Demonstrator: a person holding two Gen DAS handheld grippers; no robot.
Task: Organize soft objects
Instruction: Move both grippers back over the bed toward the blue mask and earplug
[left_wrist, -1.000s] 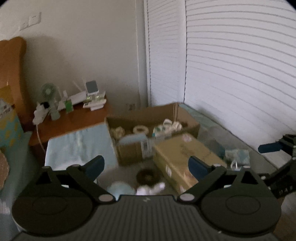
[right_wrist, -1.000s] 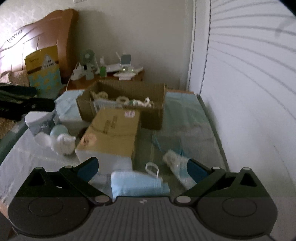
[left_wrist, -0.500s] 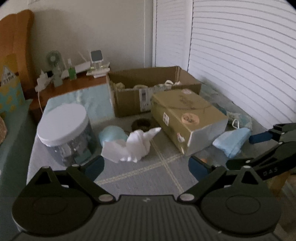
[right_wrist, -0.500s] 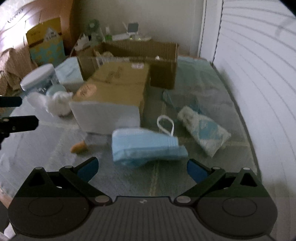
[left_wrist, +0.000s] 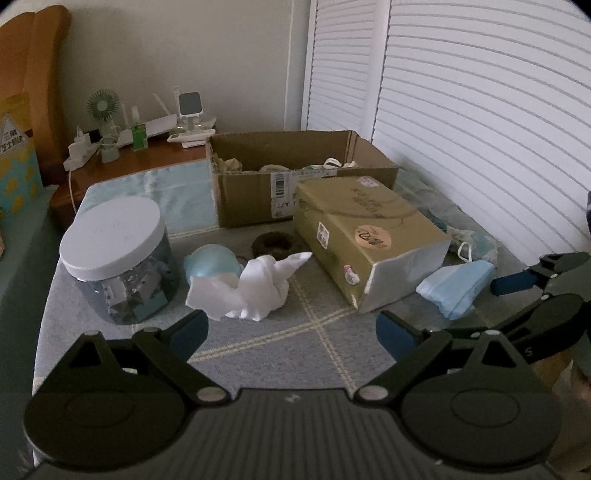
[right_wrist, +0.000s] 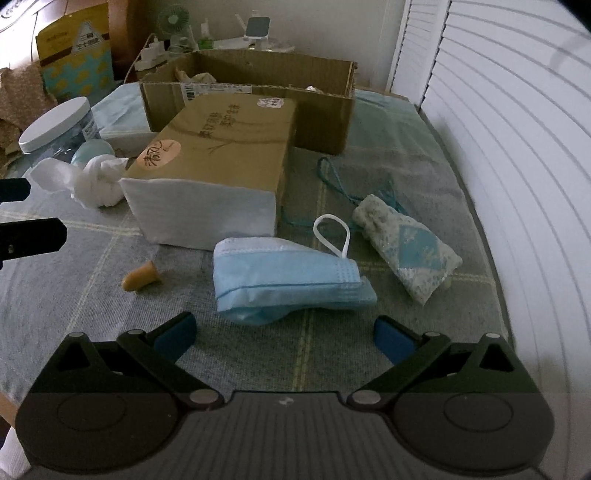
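A blue face-mask pack lies on the grey checked cloth just ahead of my right gripper, which is open and empty. It also shows in the left wrist view. A knotted white cloth lies ahead of my left gripper, which is open and empty. A patterned pouch with teal cord lies right of the mask. A dark scrunchie and a pale blue round object sit behind the white cloth. An open cardboard box holds soft items.
A tan tissue pack lies mid-table. A white-lidded jar stands left. A small orange earplug-like piece lies on the cloth. A nightstand with a fan and gadgets stands behind. Louvered doors run along the right.
Both views tilted down and drew back: the jar, white cloth and mask came into the left view, and the mask moved from under the right gripper to ahead of it.
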